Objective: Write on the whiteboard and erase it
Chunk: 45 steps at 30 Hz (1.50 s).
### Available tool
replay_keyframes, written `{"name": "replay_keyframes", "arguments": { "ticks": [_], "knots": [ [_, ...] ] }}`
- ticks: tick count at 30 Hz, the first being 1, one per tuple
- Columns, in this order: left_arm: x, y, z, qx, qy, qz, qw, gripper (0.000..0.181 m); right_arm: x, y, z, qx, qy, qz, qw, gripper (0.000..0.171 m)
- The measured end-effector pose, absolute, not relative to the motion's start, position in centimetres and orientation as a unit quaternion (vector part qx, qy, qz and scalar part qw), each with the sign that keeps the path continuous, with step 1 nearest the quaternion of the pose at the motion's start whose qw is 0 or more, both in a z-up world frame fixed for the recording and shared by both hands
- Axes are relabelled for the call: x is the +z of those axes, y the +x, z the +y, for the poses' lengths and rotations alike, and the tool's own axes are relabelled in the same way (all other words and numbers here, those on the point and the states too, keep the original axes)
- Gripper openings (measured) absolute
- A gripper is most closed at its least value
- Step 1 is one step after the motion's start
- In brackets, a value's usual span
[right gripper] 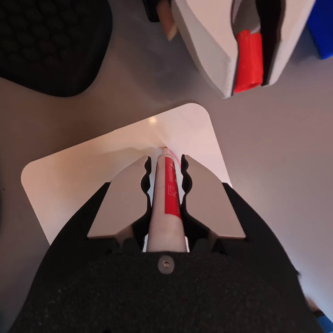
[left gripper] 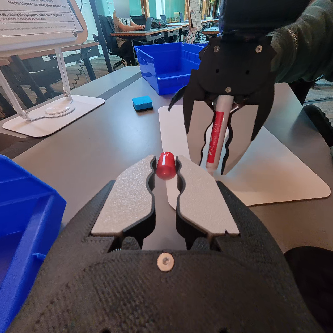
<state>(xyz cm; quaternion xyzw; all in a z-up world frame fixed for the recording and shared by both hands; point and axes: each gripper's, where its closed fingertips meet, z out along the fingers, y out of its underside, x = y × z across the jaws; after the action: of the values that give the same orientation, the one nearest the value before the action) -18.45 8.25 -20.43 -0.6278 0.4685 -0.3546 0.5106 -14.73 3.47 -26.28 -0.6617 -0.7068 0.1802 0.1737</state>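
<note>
Right tongs (right gripper: 165, 162) grip the marker (right gripper: 166, 198) tip-down on the whiteboard (right gripper: 90, 171) to draw a red line, while left tongs (left gripper: 165, 165) hold its cap (left gripper: 165, 166) clear beside the whiteboard, eraser (left gripper: 142, 103) waiting beyond.

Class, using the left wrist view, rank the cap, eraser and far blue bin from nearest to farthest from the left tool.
1. Cap, held between the left tool's fingertips.
2. Eraser, on the table ahead, slightly left.
3. Far blue bin, behind the eraser.
</note>
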Motion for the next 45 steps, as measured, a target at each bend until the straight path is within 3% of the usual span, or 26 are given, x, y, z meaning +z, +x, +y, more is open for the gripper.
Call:
{"name": "replay_keyframes", "arguments": {
  "ticks": [21, 33, 45],
  "knots": [
    [-20.8, -18.6, 8.5, -0.352, -0.633, 0.466, 0.508, 0.02, -26.3, -10.4, -3.5, 0.168, -0.647, -0.732, 0.133, 0.033],
    [-20.9, -18.6, 8.5, -0.35, -0.635, 0.466, 0.507, 0.02, -26.3, -6.4, 1.7, 0.101, -0.691, -0.702, 0.14, 0.033],
    [-20.8, -18.6, 8.5, -0.352, -0.633, 0.466, 0.507, 0.02, -26.3, -11.7, 5.0, 0.107, -0.658, -0.728, 0.158, 0.033]
  ]
}}
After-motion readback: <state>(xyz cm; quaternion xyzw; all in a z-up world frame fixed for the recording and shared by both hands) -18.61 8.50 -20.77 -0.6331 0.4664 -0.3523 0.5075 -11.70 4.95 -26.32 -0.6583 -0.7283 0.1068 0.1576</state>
